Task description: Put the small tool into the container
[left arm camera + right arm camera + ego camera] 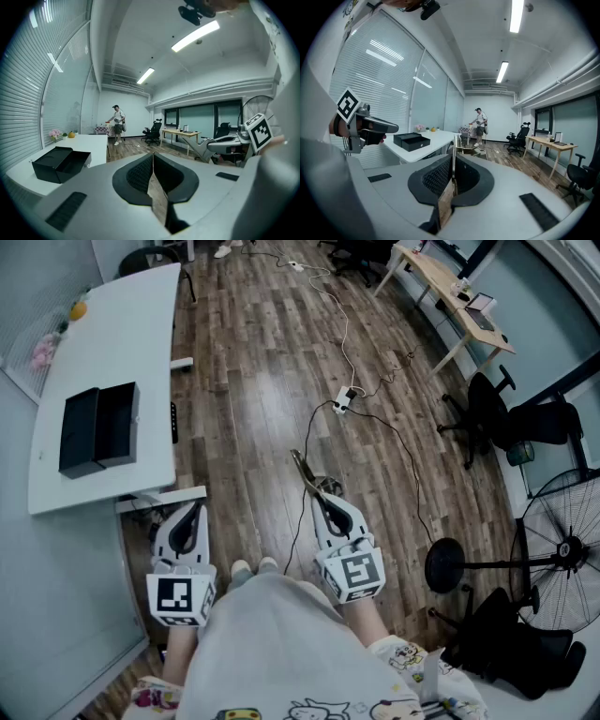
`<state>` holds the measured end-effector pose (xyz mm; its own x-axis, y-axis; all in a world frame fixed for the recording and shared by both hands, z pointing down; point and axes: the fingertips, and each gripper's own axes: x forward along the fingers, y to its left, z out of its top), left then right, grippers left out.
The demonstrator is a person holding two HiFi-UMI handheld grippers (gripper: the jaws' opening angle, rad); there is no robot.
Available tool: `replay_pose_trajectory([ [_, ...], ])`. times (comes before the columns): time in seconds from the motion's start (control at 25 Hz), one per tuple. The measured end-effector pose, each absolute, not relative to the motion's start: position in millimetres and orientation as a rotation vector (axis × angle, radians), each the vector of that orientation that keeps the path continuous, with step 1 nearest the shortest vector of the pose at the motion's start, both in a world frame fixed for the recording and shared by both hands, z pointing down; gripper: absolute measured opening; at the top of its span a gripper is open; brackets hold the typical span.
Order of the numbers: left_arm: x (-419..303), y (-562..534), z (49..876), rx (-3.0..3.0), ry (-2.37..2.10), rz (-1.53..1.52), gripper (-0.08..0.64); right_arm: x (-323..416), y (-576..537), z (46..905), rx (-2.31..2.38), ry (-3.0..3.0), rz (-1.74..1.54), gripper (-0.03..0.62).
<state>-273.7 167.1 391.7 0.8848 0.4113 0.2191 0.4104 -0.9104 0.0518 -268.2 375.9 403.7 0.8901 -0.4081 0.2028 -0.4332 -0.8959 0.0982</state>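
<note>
The container, an open black box [98, 424] with its lid beside it, lies on the white table [112, 324] at the left. It also shows as the black box [61, 163] in the left gripper view and the black box [411, 140] in the right gripper view. My right gripper [317, 491] is shut on a small metal tool [304, 468], which sticks out forward over the wood floor. In its own view the right gripper [453, 161] pinches the thin tool [464, 149]. My left gripper [198, 508] hangs near the table's front corner, jaws shut and empty [153, 154].
A power strip [345, 400] with cables lies on the floor ahead. A standing fan [561, 545] and office chairs [497, 413] are to the right, a wooden desk [450, 287] at the back. A person [480, 121] stands far off by a small table.
</note>
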Motion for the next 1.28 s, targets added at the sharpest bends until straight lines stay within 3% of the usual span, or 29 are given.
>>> replay_pose_trajectory([
  [0.72,-274,197,403,3.073,0.565,0.375,0.011,-264,424,419,2.978,-0.699,0.306,0.000],
  [1.0,-237,193,408,3.054,0.564,0.369,0.012,-228,417,423,2.982,-0.717,0.309,0.000],
  [1.28,-156,180,412,3.039,0.580,0.363,0.012,-149,401,422,2.970,-0.711,0.303,0.000],
])
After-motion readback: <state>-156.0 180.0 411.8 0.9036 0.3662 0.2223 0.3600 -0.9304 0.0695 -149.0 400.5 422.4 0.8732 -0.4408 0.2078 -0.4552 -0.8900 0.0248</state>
